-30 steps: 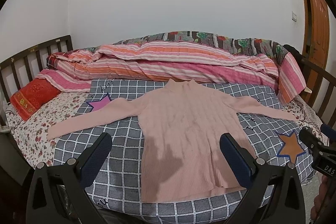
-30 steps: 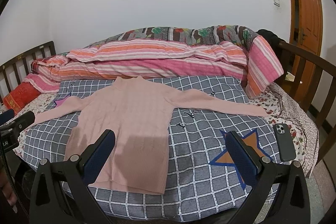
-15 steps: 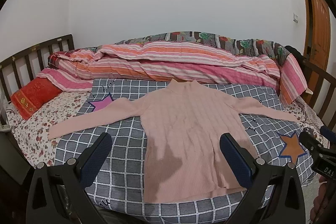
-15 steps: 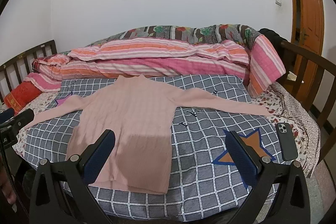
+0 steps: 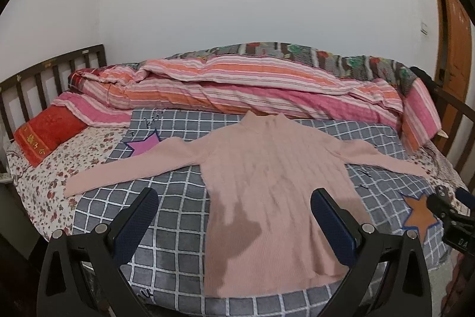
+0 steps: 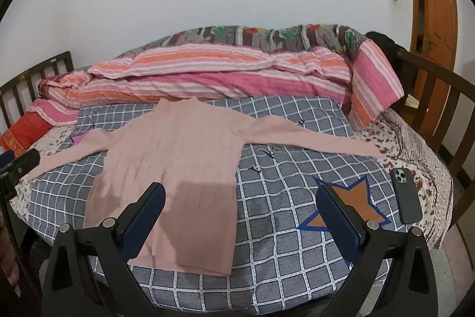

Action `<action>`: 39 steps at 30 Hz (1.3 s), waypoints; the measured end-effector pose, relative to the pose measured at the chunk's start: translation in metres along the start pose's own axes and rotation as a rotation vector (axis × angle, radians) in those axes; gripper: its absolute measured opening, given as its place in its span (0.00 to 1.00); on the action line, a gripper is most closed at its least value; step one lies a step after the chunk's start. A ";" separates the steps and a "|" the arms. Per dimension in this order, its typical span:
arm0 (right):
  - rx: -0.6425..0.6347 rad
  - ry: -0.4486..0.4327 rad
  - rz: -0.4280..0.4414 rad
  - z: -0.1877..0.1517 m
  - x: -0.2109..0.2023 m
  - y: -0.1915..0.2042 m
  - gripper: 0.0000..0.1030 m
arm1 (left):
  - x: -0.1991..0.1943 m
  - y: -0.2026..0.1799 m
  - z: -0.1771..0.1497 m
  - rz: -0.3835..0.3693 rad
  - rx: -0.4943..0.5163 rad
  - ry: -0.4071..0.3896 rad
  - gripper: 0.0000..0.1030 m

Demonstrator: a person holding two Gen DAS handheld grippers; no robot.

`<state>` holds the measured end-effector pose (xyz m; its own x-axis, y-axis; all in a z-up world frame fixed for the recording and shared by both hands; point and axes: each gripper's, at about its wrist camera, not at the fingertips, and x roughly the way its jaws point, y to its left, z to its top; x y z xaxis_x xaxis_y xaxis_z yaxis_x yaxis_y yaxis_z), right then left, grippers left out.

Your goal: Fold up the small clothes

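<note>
Left claw: my left gripper (image 5: pixel 234 208) is released, its two dark-padded fingers (image 5: pixel 136 223) spread wide and holding nothing; it hangs above the near edge of the bed, clear of the cloth.
Right claw: my right gripper (image 6: pixel 242 207) is likewise released and empty, fingers (image 6: pixel 335 217) wide apart, raised over the near side of the blanket.
Sweater: the pink sweater (image 5: pixel 276 192) lies flat and unfolded, collar away from me, both sleeves stretched out sideways. From my left claw it sits straight ahead, its hem between and just beyond the fingertips. From my right claw it sits ahead and to the left, the hem corner behind the left finger.
Blanket: a grey checked blanket (image 6: pixel 297 228) lies under the sweater, spreading ahead of and below both claws.
Star patches: an orange star (image 6: pixel 350 207) shows just behind my right claw's right finger; a pink star (image 5: pixel 145 143) lies far ahead-left of my left claw, partly under the sleeve.
Phone: a dark phone (image 6: pixel 405 195) lies face down to the right of my right claw, on the floral sheet (image 6: pixel 421 156).
Quilt: a striped pink and orange quilt (image 5: pixel 252 88) is heaped well beyond the collar, along the wall.
Red pillow: far ahead-left of my left claw (image 5: pixel 47 134), by the bed rail.
Door: an orange wooden door (image 6: pixel 436 8) stands far right of my right claw.
</note>
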<state>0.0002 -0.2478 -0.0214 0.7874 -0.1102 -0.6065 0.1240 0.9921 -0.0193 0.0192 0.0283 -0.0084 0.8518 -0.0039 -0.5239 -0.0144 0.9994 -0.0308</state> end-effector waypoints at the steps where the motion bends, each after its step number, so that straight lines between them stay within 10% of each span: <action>1: 0.002 0.006 -0.014 0.000 0.004 0.000 0.98 | 0.008 0.004 -0.001 0.006 -0.004 0.008 1.00; 15: -0.029 0.035 0.019 -0.015 0.098 0.008 0.99 | 0.130 0.124 -0.041 0.108 -0.208 0.199 0.98; 29: -0.076 0.040 0.062 -0.003 0.174 0.048 0.94 | 0.201 0.287 -0.070 0.267 -0.615 0.239 0.69; 36: -0.105 0.064 0.086 0.007 0.199 0.071 0.91 | 0.217 0.340 -0.065 0.329 -0.691 0.165 0.63; 39: -0.111 0.060 0.091 0.013 0.206 0.077 0.90 | 0.222 0.355 -0.058 0.383 -0.697 0.156 0.44</action>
<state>0.1796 -0.1953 -0.1374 0.7542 -0.0195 -0.6564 -0.0158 0.9987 -0.0477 0.1725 0.3798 -0.1851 0.6397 0.2784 -0.7164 -0.6571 0.6817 -0.3218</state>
